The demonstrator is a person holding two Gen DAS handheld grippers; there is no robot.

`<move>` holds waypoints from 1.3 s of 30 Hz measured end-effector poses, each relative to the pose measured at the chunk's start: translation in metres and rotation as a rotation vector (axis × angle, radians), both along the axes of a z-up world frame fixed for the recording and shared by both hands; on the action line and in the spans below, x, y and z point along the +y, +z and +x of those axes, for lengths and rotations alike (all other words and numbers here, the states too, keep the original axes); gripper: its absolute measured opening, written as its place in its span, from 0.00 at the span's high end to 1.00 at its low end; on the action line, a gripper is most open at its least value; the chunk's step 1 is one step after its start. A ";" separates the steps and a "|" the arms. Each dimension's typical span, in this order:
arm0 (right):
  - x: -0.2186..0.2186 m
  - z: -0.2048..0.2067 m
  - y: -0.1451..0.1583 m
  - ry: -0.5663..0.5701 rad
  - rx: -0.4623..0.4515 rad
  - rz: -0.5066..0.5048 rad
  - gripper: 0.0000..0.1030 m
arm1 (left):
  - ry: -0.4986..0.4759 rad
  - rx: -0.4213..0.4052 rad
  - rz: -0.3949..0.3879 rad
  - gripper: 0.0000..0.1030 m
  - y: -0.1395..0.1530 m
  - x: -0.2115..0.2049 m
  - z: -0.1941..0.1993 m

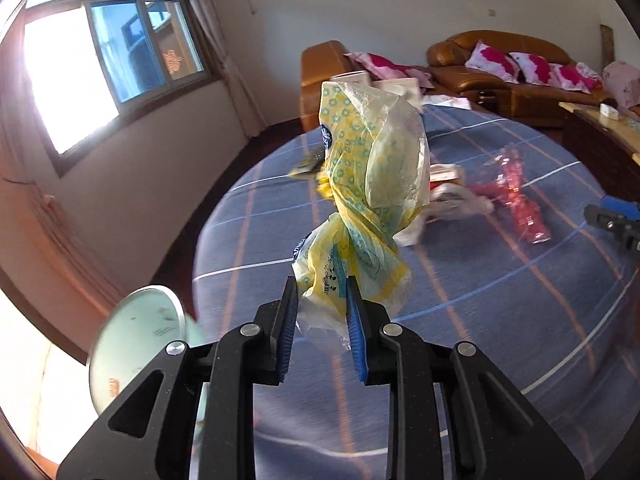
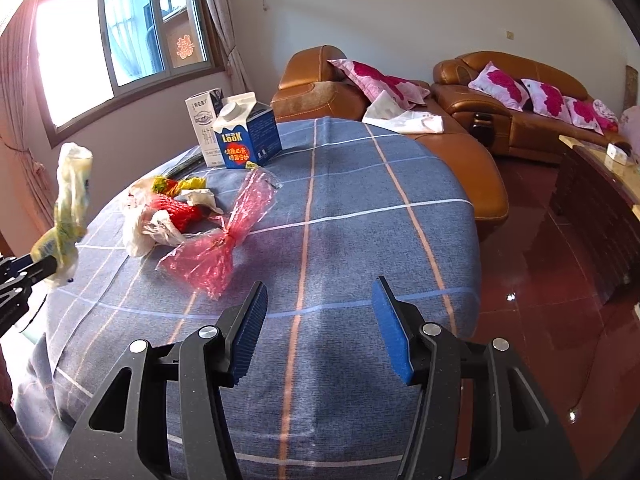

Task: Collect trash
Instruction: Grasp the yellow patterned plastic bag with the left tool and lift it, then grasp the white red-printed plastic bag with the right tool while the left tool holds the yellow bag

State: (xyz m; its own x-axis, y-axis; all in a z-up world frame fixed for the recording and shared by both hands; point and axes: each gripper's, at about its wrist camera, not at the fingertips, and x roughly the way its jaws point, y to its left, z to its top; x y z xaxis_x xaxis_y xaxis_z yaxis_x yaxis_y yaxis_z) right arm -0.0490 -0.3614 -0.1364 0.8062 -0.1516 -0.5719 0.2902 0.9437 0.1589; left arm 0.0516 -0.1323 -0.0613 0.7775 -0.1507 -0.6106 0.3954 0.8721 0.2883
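A crumpled yellow plastic wrapper with a flower print hangs lifted above the round table, and my left gripper is shut on its lower end. From the right wrist view the same wrapper rises from the left gripper at the table's left edge. My right gripper is open over bare cloth with nothing between its fingers. On the table lie a red cellophane wrapper and a heap of white plastic with red foam netting.
The table has a blue plaid cloth. Two milk cartons stand at its far side. A pale green round container sits low to the left of the table. Brown sofas line the back; a dark cabinet stands right.
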 end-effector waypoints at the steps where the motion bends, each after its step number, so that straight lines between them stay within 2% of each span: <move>1: 0.001 0.001 0.001 0.003 -0.001 0.002 0.47 | 0.017 -0.004 0.006 0.77 0.000 0.006 0.001; 5: 0.008 0.009 0.008 0.015 -0.009 0.006 0.47 | 0.072 -0.004 0.005 0.77 0.003 0.032 0.007; 12: 0.032 0.032 0.026 0.058 -0.043 0.021 0.47 | 0.105 0.001 -0.011 0.77 0.004 0.053 0.011; 22: 0.111 0.101 0.046 0.254 -0.036 0.001 0.49 | 0.174 0.014 -0.030 0.77 0.001 0.087 0.018; 28: 0.139 0.135 0.038 0.326 0.031 -0.007 0.58 | 0.226 0.021 -0.043 0.77 -0.002 0.111 0.024; 33: 0.147 0.156 0.021 0.326 0.130 -0.026 0.66 | 0.264 0.032 -0.053 0.77 -0.006 0.132 0.027; 35: 0.149 0.160 0.014 0.334 0.164 -0.023 0.82 | 0.281 0.035 -0.058 0.77 -0.007 0.142 0.028; 39: 0.154 0.156 0.016 0.357 0.152 -0.047 0.92 | 0.315 0.038 -0.063 0.77 -0.007 0.160 0.030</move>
State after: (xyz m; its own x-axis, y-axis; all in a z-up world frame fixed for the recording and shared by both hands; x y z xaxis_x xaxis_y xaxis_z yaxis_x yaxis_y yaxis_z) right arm 0.1065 -0.2075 -0.1202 0.7194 0.0939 -0.6882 -0.0407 0.9948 0.0932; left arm 0.0814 0.0280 -0.0688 0.7689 0.0560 -0.6369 0.1121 0.9689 0.2205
